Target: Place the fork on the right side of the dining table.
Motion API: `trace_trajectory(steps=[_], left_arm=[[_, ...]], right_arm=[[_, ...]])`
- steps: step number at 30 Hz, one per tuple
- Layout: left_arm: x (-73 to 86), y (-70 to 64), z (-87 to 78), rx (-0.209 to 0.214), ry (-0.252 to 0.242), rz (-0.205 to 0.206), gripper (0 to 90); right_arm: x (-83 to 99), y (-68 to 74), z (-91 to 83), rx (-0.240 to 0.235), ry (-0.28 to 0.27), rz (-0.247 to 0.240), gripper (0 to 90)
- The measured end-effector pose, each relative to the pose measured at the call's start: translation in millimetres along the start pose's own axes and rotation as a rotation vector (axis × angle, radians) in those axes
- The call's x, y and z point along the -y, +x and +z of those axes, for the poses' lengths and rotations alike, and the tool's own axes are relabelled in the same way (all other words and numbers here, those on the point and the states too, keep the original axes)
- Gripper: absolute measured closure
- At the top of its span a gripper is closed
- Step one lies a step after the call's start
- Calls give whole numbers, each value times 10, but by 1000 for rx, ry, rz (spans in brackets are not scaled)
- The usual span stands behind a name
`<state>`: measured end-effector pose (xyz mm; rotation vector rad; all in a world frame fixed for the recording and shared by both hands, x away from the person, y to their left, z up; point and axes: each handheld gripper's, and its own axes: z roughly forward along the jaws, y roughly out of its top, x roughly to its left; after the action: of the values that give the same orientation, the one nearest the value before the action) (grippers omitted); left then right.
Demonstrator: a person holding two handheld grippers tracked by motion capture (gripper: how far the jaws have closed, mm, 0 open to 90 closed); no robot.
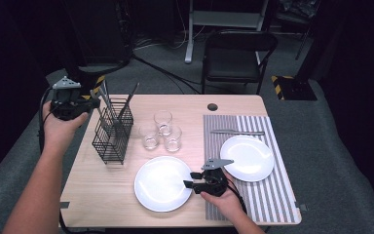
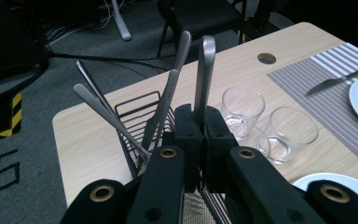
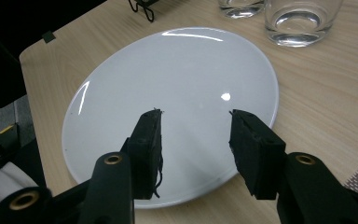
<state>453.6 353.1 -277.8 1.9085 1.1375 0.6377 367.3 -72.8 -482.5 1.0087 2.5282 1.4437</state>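
I have the left gripper [image 2: 203, 122] clenched on a utensil handle [image 2: 204, 74] standing in the wire caddy [image 1: 112, 131] near the table's [image 1: 92, 195] left edge. My right gripper [image 3: 196, 140] hangs released over the white plate [image 3: 177, 84] by the front edge.

The right gripper [image 3: 195, 140] hangs over a white plate [image 3: 177, 74], jaws apart. Two glasses [image 3: 303, 21] stand beyond on the bench [image 3: 326, 107].

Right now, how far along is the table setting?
Done: one white plate and a knife sit on the striped placemat. In hand: left claw grips a silver utensil handle from the black wire caddy. Left: right claw, open, over the second white plate.
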Motion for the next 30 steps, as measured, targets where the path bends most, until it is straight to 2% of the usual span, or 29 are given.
trace_trajectory(steps=[8, 15, 30], left_arm=[[-71, -60, -108, 16, -22, 18, 869], [-140, -141, -186, 38, -19, 43, 869], [-268, -438, -331, 109, -29, 121, 869]], right_arm=[[1, 3, 3, 1, 2, 5, 534], [-1, -2, -1, 1, -1, 2, 534], [-2, -4, -2, 2, -1, 1, 534]])
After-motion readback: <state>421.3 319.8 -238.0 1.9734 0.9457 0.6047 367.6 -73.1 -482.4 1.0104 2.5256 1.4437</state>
